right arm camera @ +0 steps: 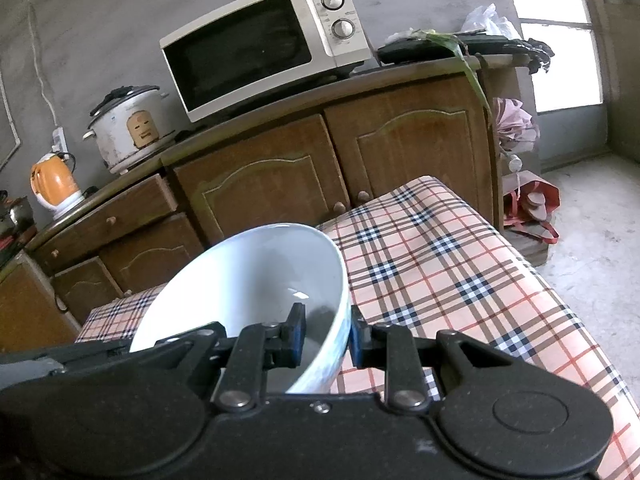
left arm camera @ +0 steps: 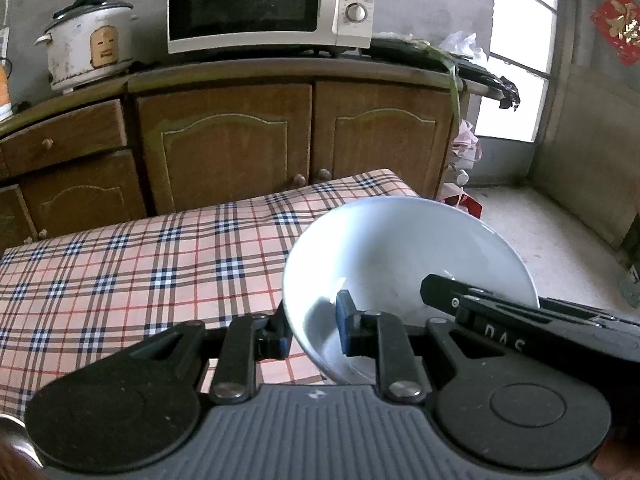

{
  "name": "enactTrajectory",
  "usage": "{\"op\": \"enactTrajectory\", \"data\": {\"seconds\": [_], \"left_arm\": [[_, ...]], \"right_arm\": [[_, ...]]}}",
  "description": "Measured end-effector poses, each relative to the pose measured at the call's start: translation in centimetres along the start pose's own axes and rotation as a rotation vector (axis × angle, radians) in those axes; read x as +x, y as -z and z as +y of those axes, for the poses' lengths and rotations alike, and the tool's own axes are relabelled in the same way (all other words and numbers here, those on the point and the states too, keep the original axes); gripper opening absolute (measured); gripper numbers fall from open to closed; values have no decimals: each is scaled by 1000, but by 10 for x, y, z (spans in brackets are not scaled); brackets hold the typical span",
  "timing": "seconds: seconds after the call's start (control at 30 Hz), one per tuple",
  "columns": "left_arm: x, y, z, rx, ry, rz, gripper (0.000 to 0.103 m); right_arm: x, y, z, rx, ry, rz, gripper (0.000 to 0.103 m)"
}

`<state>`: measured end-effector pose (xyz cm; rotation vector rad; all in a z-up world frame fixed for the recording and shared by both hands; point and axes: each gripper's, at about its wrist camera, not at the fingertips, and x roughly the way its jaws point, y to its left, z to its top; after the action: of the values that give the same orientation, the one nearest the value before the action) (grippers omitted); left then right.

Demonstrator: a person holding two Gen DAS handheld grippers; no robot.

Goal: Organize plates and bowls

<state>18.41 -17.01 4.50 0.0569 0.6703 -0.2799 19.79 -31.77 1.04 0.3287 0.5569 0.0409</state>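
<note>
Under both grippers: table (left arm camera: 120, 256) with a checked cloth, lying well below and ahead of the jaws; nothing else of the task shows on it.
Bowl: white bowl (left arm camera: 400, 256), glazed and deep, held off the cloth between the two grippers, tilted, its open side turned toward both cameras.
Same bowl from the right: white bowl (right arm camera: 256, 280) fills the space just ahead of the jaws, its rim pinched at the near right edge.
Left gripper: left gripper (left arm camera: 316, 332) is nearly closed on the bowl's wall, one pad inside, the other outside, at the near left rim.
Right gripper: right gripper (right arm camera: 326, 336) is clamped narrowly the same way on the opposite rim, one pad inside, one outside.
Weight: likely moderate for its size; two opposite grips share it evenly.
Stiffness: rigid ceramic by the look; it will not flex under the pads.
Surface: smooth glaze, probably slippery, so a rim pinch may slide if the tilt grows.
Fragility: probably chips or breaks if dropped or knocked on the table's edge.
Best hold: thin wall just below the rim, on opposite sides, as it is taken now.
</note>
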Motion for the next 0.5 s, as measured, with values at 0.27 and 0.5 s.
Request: {"op": "enactTrajectory", "data": {"seconds": [0.27,0.5], "left_arm": [[-6,4,5,-8,-23,-2,22],[-9,9,9,-25,-37,2,22]], "right_arm": [[-1,4,6,-17,-26,6,29],[-1,8,12,-41,-42,15,29]]}}
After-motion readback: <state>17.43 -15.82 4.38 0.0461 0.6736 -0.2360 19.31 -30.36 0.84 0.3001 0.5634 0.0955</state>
